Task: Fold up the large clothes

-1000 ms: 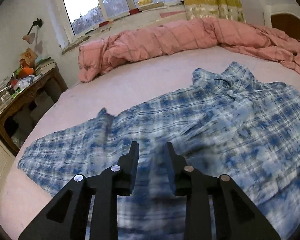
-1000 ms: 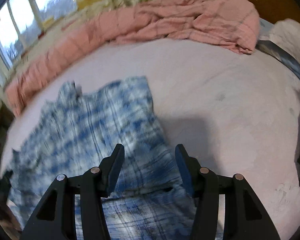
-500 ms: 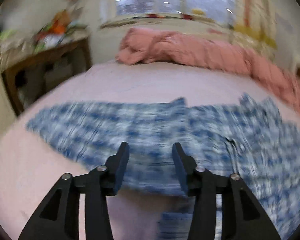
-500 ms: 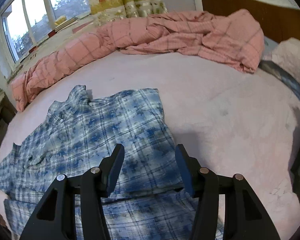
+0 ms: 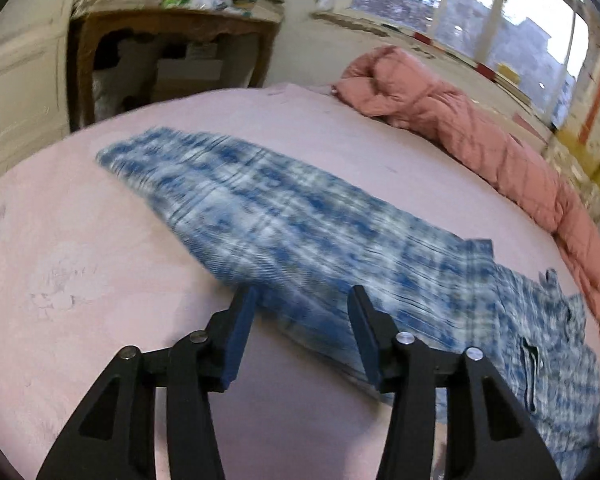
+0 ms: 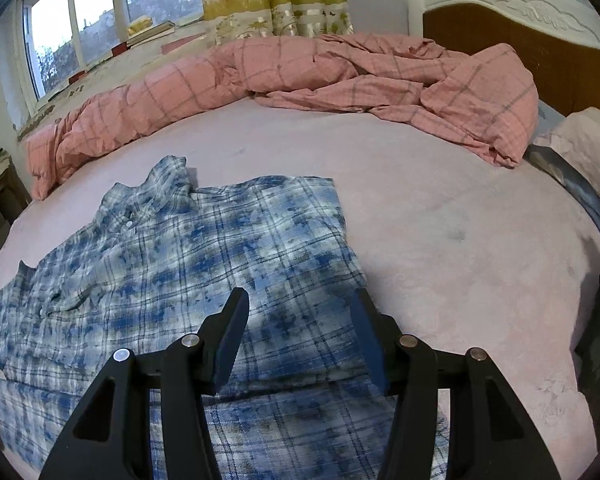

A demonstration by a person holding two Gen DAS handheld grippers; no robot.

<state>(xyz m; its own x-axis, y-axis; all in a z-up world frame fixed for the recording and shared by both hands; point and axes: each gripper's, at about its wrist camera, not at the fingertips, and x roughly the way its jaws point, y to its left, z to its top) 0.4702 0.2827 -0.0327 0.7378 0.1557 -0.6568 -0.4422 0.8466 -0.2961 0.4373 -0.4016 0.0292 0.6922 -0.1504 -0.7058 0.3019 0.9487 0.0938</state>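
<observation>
On the bed: a blue plaid shirt point(image 6: 172, 264) lies spread on the pink sheet point(image 6: 440, 216).
Left gripper point(image 5: 302, 304): jaws wide apart, holding nothing; the shirt's blurred sleeve point(image 5: 260, 208) stretches ahead of its tips.
Right gripper point(image 6: 300, 306): jaws wide apart, holding nothing, over the shirt's right edge.
Beyond both: a rumpled pink quilt point(image 6: 340, 68) along the far side.
</observation>
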